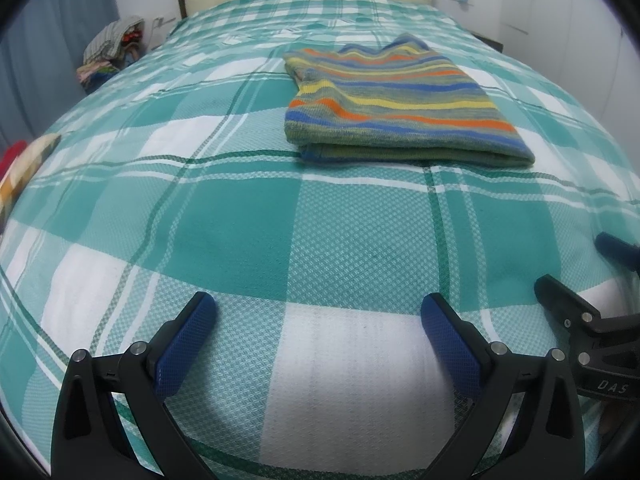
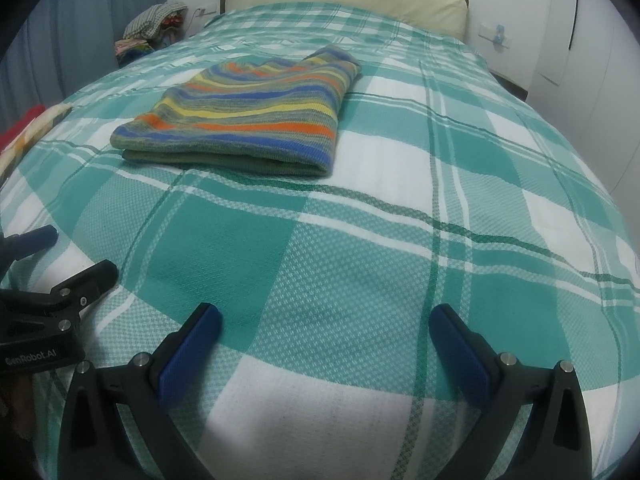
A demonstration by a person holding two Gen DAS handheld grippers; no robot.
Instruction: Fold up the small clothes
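My left fingers [image 1: 318,322] and right fingers [image 2: 324,332] gape wide, empty, short of the folded sweater [image 1: 394,108]; a careless grab could undo its folds.

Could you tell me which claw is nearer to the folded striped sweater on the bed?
Roughly equal. The sweater lies ahead and right of the open left claw, and ahead and left of the open right claw; neither touches it.

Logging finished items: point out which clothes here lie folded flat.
The striped knit garment mid-bed, folded neatly; the clothes heap beside the bed's far corner is crumpled.
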